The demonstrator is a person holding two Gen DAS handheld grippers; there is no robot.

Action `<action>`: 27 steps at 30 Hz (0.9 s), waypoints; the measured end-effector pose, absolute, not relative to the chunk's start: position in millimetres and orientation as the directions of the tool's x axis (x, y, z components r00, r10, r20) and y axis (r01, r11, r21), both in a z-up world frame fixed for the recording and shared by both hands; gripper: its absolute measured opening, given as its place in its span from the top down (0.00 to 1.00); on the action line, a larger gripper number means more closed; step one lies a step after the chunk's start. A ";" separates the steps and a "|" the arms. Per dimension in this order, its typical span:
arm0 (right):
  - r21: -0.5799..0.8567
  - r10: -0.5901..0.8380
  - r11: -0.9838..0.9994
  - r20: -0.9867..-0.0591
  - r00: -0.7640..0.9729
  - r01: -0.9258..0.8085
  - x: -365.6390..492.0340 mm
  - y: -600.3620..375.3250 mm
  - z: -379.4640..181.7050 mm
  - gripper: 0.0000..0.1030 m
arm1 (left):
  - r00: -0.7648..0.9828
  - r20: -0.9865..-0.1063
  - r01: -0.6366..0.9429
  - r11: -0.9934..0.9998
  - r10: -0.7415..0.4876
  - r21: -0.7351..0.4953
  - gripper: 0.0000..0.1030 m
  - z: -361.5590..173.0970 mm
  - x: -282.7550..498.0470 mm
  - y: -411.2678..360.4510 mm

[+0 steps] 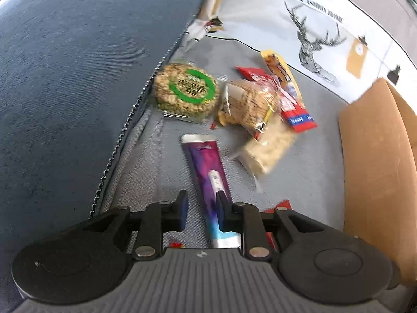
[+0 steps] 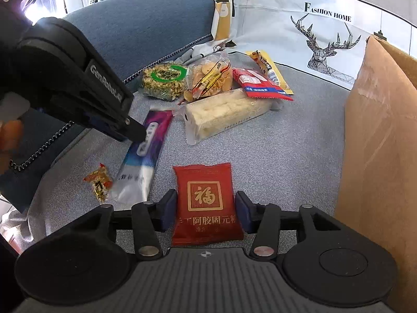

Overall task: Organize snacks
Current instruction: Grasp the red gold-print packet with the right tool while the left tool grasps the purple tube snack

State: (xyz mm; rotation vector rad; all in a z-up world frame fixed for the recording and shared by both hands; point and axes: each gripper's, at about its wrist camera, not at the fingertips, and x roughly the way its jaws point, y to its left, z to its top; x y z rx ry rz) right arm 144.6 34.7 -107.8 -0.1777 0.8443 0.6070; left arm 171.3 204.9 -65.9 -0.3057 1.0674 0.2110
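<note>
Snacks lie on a grey sofa seat (image 2: 299,143). A long purple and blue packet (image 1: 208,172) lies in front of my left gripper (image 1: 202,212), which is open, its right finger over the packet; the gripper also shows in the right wrist view (image 2: 135,133), low over the same packet (image 2: 146,151). My right gripper (image 2: 206,210) is open with its fingers either side of a red packet (image 2: 207,203) with gold characters, not closed on it. A round nut cake with a green ring (image 2: 164,79), a biscuit bag (image 2: 212,77) and a pale wafer pack (image 2: 224,114) lie further back.
A brown cardboard box (image 2: 378,143) stands at the right. A red and blue packet (image 2: 260,84) and a yellow packet (image 2: 265,65) lie at the back. A small orange candy (image 2: 99,182) lies at the left. A blue cushion (image 1: 78,78) rises on the left, a deer-print cushion (image 2: 325,34) behind.
</note>
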 end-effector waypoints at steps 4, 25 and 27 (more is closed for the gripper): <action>0.088 0.433 0.817 -0.746 0.506 -0.570 145.0 35.1 -108.1 0.49 | 0.461 -0.887 -0.291 0.947 0.010 -0.140 0.59 -66.4 177.3 197.7; 0.084 0.439 0.807 -0.746 0.500 -0.584 147.7 34.4 -108.3 0.54 | 0.426 -0.898 -0.203 0.979 0.106 0.020 0.81 -81.9 195.9 163.8; 0.089 0.444 0.809 -0.740 0.505 -0.581 147.9 33.9 -108.0 0.56 | 0.446 -0.889 -0.204 0.979 0.108 0.017 0.83 -77.1 194.5 163.4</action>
